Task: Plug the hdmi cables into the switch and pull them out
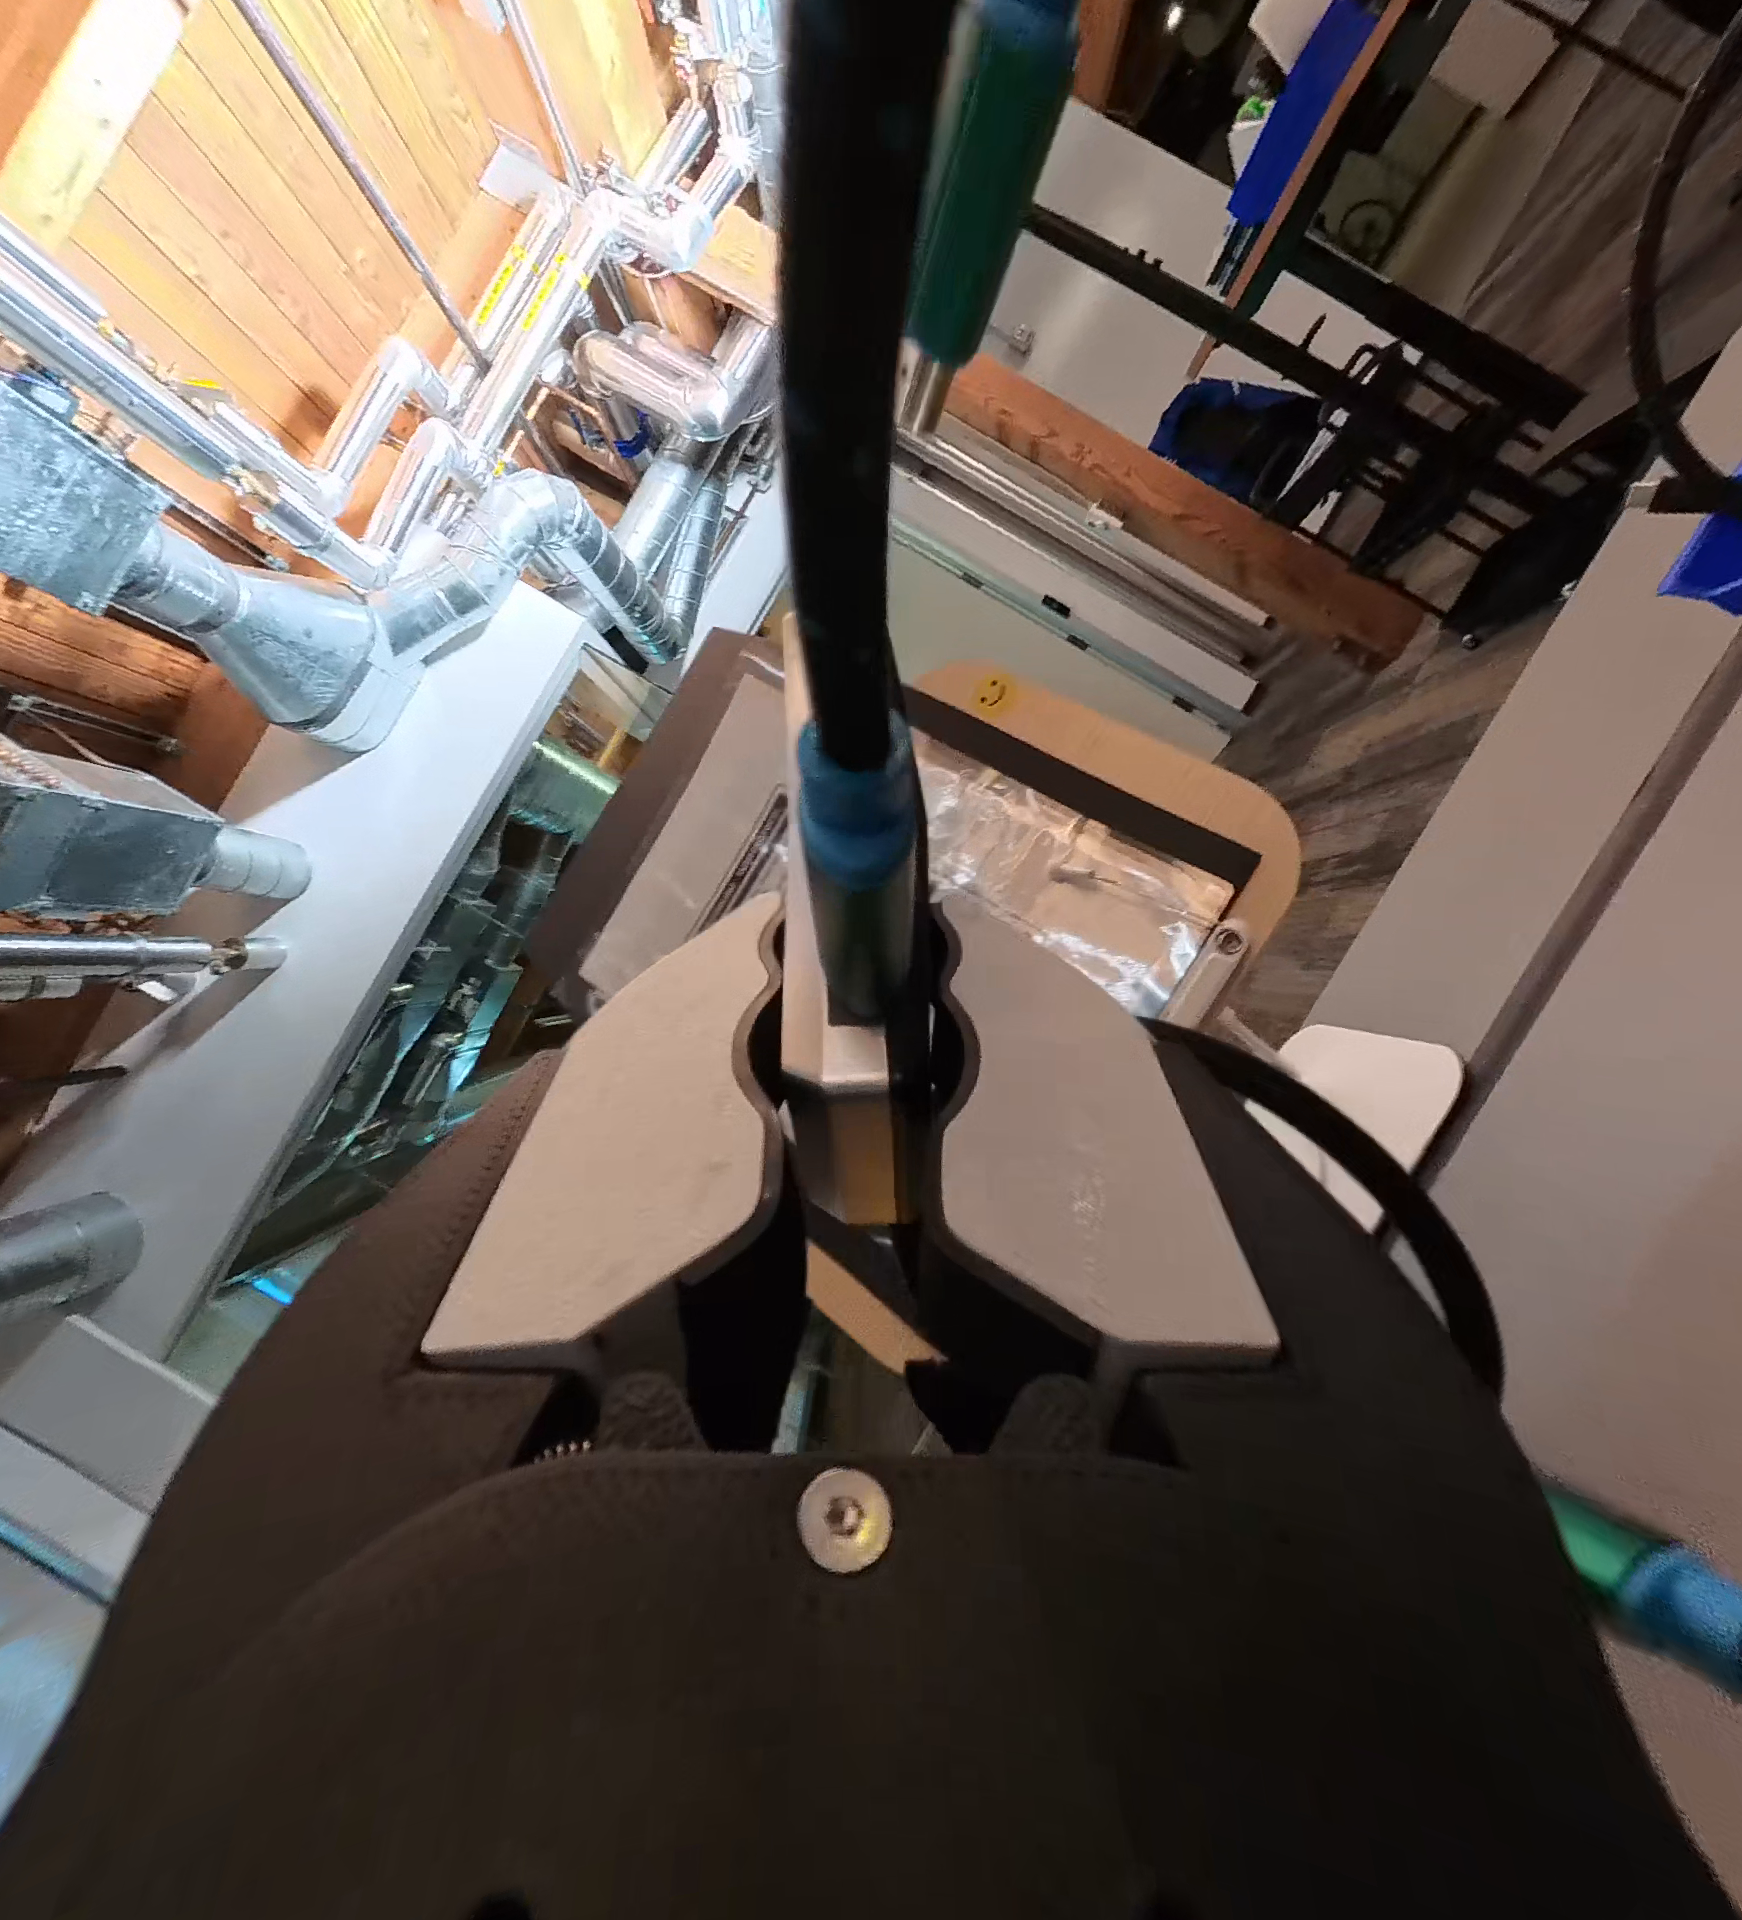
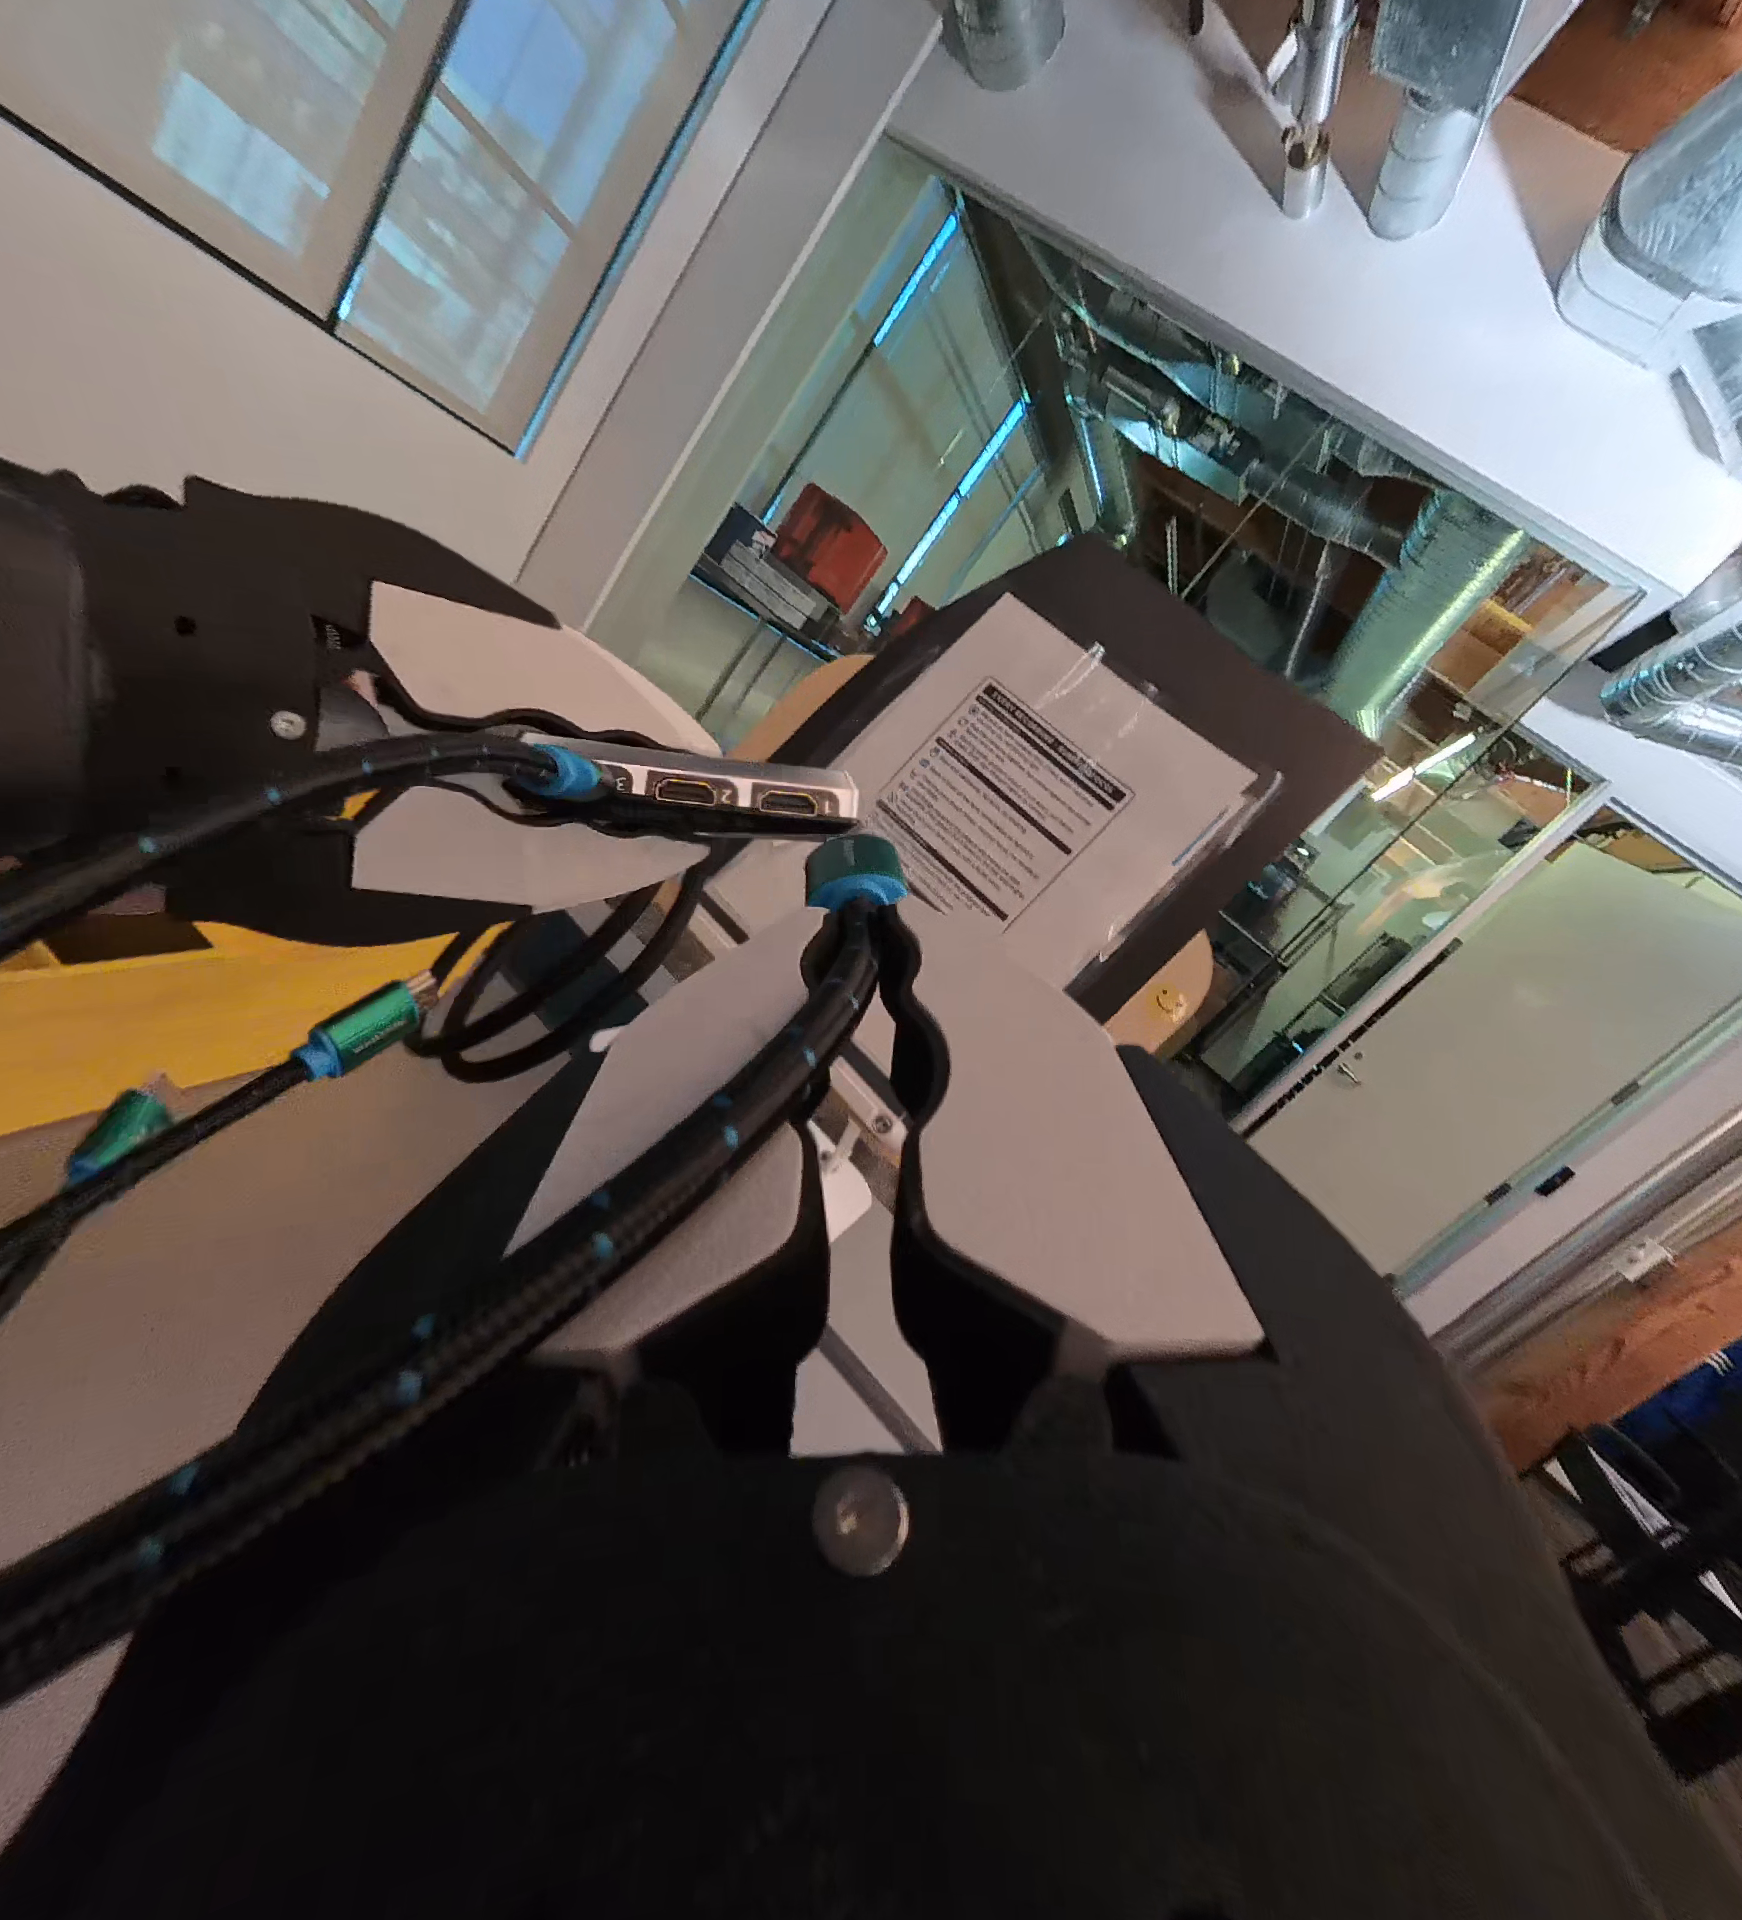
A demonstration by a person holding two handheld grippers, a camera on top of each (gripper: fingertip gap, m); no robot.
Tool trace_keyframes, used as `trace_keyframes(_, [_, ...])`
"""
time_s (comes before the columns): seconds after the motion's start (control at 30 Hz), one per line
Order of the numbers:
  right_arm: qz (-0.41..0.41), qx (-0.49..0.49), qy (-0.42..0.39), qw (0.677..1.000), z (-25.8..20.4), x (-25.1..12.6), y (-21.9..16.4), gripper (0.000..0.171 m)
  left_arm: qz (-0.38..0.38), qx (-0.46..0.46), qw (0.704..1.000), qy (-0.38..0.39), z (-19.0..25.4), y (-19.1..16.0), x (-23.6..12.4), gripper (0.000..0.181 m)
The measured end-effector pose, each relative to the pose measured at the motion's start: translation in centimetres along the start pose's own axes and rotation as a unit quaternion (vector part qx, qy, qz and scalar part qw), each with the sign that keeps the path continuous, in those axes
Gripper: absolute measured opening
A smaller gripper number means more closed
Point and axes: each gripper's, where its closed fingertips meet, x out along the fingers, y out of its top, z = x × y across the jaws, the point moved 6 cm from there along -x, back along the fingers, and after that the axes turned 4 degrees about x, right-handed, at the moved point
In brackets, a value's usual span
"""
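HDMI switch — a slim silver metal box (image 2: 732, 795) with a row of ports along its edge — was clamped between the grey pads of the left gripper (image 1: 851, 1049), held up in the air rather than resting on any surface. One black braided cable with a blue collar (image 2: 560, 771) sat plugged into the port nearest the gripper, and the two ports toward the free end stood empty. The right gripper (image 2: 862, 940) was closed on a second braided cable just behind its green metal plug (image 2: 846, 868), whose tip sat just beside the switch's free corner, not touching it; open air lay all around that corner. Two more green-plugged cables (image 2: 363, 1029) hung loose to the lower left — near the yellow-and-grey tabletop (image 2: 119, 1018). Both grippers were tilted upward, toward silver ceiling ducts (image 1: 493, 561) and glass partitions (image 2: 1366, 665).
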Motion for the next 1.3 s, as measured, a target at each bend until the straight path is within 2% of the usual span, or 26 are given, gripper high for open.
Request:
trace_keyframes(0.33, [-0.018,0.049,0.005,0.999,-0.2,0.9,-1.3,0.008,0.004,0.01,1.0,-0.009,2.3,1.6,0.4,0.021])
trace_keyframes(0.77, [-0.023,0.076,0.01,0.997,0.0,1.0,-1.7,0.008,-0.01,-0.024,1.0,-0.007,2.3,2.2,0.5,0.02])
trace_keyframes(1.07, [-0.002,0.192,0.049,0.98,0.8,0.7,-1.7,0.008,0.016,0.014,1.0,0.014,1.8,2.5,-0.1,0.021])
trace_keyframes(1.3, [-0.009,0.151,0.057,0.987,1.0,-0.1,-0.7,0.008,0.032,0.039,0.998,0.03,1.3,3.3,-0.6,0.02])
